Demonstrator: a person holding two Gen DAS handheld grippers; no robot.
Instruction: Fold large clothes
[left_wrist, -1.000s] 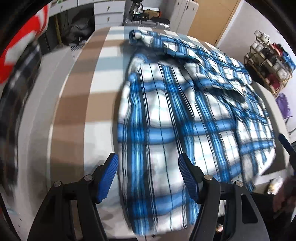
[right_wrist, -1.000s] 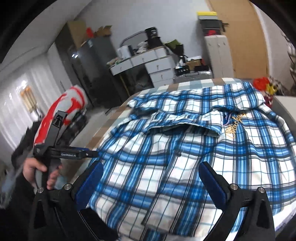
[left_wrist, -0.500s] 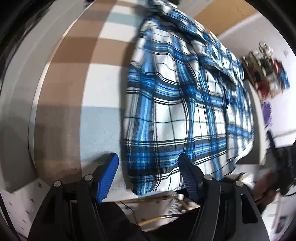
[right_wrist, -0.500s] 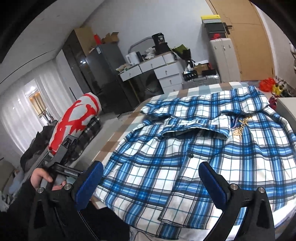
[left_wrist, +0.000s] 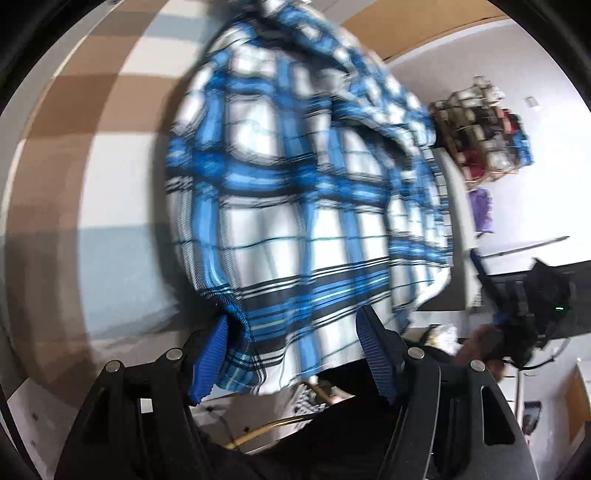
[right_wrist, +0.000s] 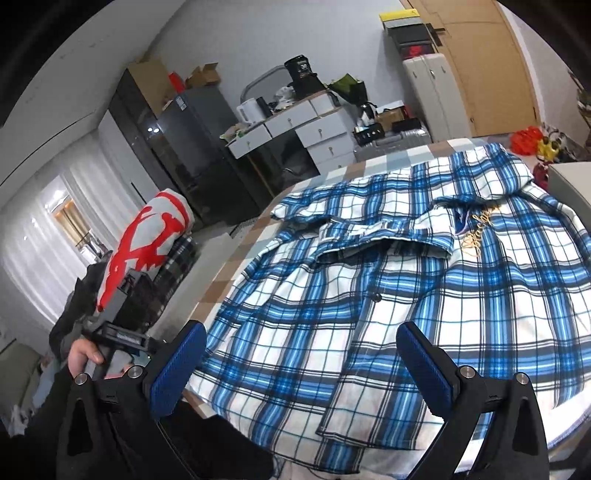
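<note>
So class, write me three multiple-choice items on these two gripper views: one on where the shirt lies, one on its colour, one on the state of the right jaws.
1. Where is the plaid shirt?
A. Spread on the checked bed cover
B. Hung on the wooden door
C. Stuffed in a desk drawer

2. What colours is it?
A. Red and grey
B. Blue, white and black
C. Green and yellow

3. How do the jaws of the right gripper stand?
A. Clamped on a sleeve
B. Holding a hanger
C. Open, holding nothing

Answers: 1 A, as it lies flat on brown, white and pale blue squares. 2 B, as the plaid bands show. 3 C, as both pads stand apart above the hem.
</note>
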